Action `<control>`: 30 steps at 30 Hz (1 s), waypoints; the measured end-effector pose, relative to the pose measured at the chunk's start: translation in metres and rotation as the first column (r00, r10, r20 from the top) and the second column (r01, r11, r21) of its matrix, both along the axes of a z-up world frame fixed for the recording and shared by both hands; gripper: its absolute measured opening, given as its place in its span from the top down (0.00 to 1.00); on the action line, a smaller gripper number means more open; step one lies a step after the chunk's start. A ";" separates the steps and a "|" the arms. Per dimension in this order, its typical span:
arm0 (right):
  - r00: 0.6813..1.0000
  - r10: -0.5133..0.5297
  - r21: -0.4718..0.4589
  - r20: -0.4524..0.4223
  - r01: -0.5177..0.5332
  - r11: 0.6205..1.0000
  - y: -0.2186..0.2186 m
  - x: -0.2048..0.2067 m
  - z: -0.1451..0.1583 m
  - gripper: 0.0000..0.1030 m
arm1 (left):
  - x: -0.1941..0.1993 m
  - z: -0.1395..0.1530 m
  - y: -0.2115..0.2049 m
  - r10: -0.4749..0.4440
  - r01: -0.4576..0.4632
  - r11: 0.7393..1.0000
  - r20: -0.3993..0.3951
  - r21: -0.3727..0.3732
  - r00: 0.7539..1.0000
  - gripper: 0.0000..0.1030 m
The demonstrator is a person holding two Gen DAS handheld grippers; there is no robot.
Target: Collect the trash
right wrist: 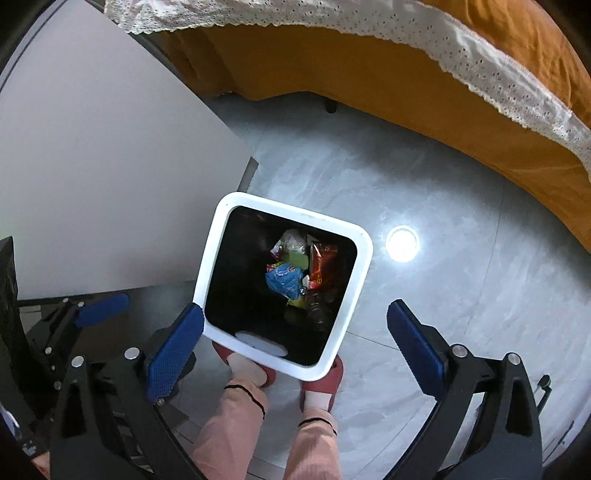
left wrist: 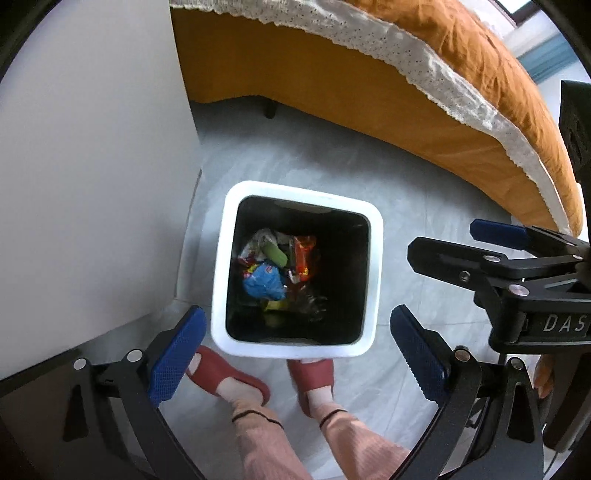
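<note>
An orange-covered bed with a white lace-edged cloth is seen along the top, above a grey tiled floor. A white-fronted counter stands at the left. A white-rimmed bin with a dark inside is placed on the floor just before the person's red slippers. Wrappers, blue, orange and green, are gathered at its bottom. The left tool and the right tool are both held spread wide above the bin, with nothing pinched.
</note>
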State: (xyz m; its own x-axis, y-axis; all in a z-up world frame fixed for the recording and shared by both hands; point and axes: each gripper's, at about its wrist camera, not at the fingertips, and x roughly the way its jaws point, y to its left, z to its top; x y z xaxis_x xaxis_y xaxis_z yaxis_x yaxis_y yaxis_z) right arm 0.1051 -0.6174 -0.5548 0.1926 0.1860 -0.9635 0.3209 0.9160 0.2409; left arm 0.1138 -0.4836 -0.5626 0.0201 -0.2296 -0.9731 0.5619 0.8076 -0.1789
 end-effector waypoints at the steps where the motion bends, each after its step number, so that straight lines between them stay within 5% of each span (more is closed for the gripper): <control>1: 1.000 0.001 -0.005 0.004 -0.001 1.000 0.000 -0.003 0.006 0.04 | -0.001 0.007 0.001 0.000 0.000 1.000 0.004 0.000 1.000 0.05; 11: 0.995 -0.002 0.000 0.095 0.002 1.000 0.005 -0.021 0.088 0.04 | -0.013 0.094 0.003 0.002 0.001 0.999 0.069 -0.039 0.998 0.05; 19: 0.971 -0.011 0.025 0.240 0.005 1.000 0.007 -0.043 0.194 0.04 | -0.036 0.207 0.006 0.055 -0.038 0.996 0.217 -0.085 0.975 0.05; 25: 0.928 0.012 0.054 0.373 -0.035 0.998 0.012 -0.055 0.282 0.04 | -0.054 0.299 0.027 0.182 -0.144 0.981 0.350 -0.131 0.919 0.05; 30: 0.831 0.126 0.003 0.543 -0.151 0.988 0.030 -0.051 0.366 0.04 | -0.074 0.372 0.062 0.328 -0.280 0.945 0.493 -0.170 0.806 0.05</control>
State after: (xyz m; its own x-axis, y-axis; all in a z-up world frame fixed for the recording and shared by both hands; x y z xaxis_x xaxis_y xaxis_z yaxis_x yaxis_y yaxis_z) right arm 0.0539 -0.5878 -0.1886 0.6482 0.2893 -0.7043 -0.0013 0.9254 0.3789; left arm 0.0396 -0.4213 -0.1904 0.5876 -0.2091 -0.7817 0.3199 0.9474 -0.0130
